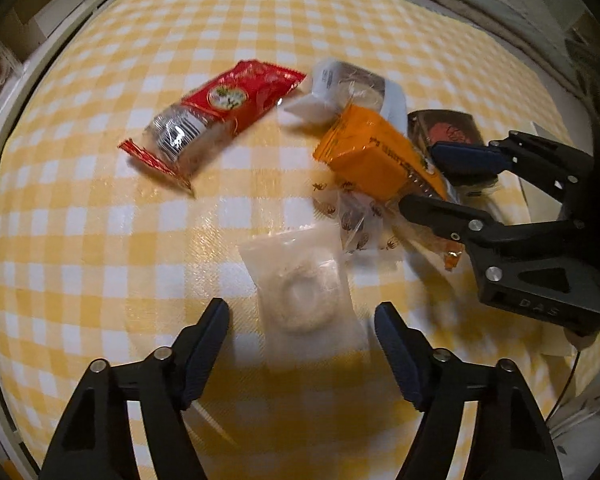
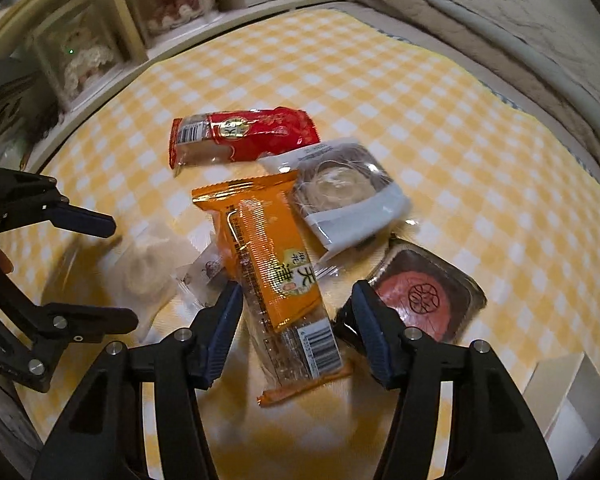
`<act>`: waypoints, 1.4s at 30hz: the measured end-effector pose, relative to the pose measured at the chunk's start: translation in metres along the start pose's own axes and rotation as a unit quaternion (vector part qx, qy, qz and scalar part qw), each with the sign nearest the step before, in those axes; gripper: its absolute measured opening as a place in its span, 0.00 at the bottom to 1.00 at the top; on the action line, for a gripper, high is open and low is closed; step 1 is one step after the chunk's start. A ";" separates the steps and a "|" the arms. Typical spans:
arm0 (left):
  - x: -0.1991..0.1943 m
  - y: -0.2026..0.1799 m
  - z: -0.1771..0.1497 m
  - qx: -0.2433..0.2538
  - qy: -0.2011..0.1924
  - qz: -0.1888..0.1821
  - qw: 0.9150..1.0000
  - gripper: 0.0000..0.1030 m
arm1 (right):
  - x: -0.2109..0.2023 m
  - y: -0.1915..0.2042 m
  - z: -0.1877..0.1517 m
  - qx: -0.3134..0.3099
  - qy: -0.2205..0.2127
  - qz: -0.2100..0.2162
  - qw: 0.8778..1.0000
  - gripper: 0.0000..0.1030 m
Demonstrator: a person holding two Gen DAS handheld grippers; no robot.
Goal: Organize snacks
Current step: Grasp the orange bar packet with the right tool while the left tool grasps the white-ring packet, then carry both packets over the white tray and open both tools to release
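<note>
Snacks lie in a loose cluster on a worktop covered with a yellow-and-white checked glossy cloth [image 1: 100, 240]. The left gripper [image 1: 302, 320] points steeply down with its jaws parted to either side of a frosted translucent sachet holding a pale ring-shaped sweet [image 1: 300, 292]; the pads stand clear of the wrapper, so nothing is gripped. The sachet lies flat at the near edge of the cluster, beside a small clear wrapper printed with brown motifs [image 1: 356, 220]; it looks very light, limp at its sealed margins, with a hard and probably brittle ring inside; the sound hold is likely across the ring itself, with gentle pressure, since the film alone may slip on the glossy cloth.

The right gripper [image 2: 296, 312] straddles the near, barcoded end of a long orange foil-and-clear-film snack bar packet [image 2: 272, 256]; its blue pads [image 2: 220, 320] sit close to the packet's sides, but contact cannot be confirmed, so it reads as not yet clamped. The packet appears light, slick and crinkly, its contents likely crumbly; a hold across the firm body should serve better than the flat seal.

Farther off lie a red foil packet with a clear barcoded end [image 2: 240, 136] and a white-and-clear pouch around a round brown pastry [image 2: 340, 188]; to the near right sits a clear plastic tray holding a reddish stamped cake [image 2: 424, 296], just beside the right gripper's outer finger; this tray looks stiffest of all.
</note>
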State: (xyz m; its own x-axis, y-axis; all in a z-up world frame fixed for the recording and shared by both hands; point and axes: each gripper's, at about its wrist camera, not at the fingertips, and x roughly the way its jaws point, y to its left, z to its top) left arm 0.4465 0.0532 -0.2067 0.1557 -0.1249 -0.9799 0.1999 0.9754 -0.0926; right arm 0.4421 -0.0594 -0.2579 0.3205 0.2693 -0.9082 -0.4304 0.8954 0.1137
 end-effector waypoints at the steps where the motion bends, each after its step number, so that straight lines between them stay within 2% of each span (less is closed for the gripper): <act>1: 0.001 0.000 -0.002 -0.003 0.001 0.000 1.000 0.70 | 0.000 0.000 0.000 0.002 0.001 0.002 1.000 0.50; 3: 0.006 -0.001 0.000 -0.007 0.003 0.005 1.000 0.68 | 0.000 0.002 0.001 0.006 0.013 0.009 1.000 0.40; 6: 0.013 -0.006 0.003 -0.019 -0.002 0.018 1.000 0.66 | -0.002 0.007 0.000 0.006 0.026 -0.005 1.000 0.38; 11: 0.020 -0.012 0.006 -0.043 -0.008 0.037 0.998 0.62 | -0.009 -0.004 -0.001 0.077 0.043 -0.008 0.996 0.34; 13: 0.023 -0.016 0.007 -0.050 -0.013 0.048 0.997 0.57 | -0.012 -0.007 -0.001 0.098 0.045 -0.016 0.994 0.34; 14: 0.024 -0.017 0.007 -0.056 -0.016 0.055 0.997 0.49 | -0.014 -0.008 -0.002 0.106 0.044 -0.017 0.993 0.33; 20: 0.022 -0.022 0.008 -0.064 -0.022 0.051 0.996 0.42 | -0.023 -0.007 -0.003 0.124 0.040 -0.027 0.991 0.32; 25: -0.008 -0.015 0.008 -0.067 -0.061 0.042 0.995 0.41 | -0.038 -0.011 -0.002 0.143 0.019 -0.032 0.989 0.32; 32: -0.052 -0.011 0.004 -0.084 -0.129 0.024 0.988 0.40 | -0.069 -0.018 -0.003 0.169 -0.011 -0.049 0.984 0.32; 42: -0.105 -0.036 -0.021 -0.065 -0.189 -0.005 0.980 0.40 | -0.131 -0.031 -0.023 0.210 -0.063 -0.065 0.973 0.32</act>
State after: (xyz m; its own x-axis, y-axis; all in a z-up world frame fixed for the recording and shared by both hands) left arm 0.4024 0.0347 -0.1044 0.5072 -0.1690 -0.8451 0.0822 0.9856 -0.1478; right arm 0.3938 -0.1303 -0.1514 0.4618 0.1616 -0.8721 -0.0046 0.9837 0.1798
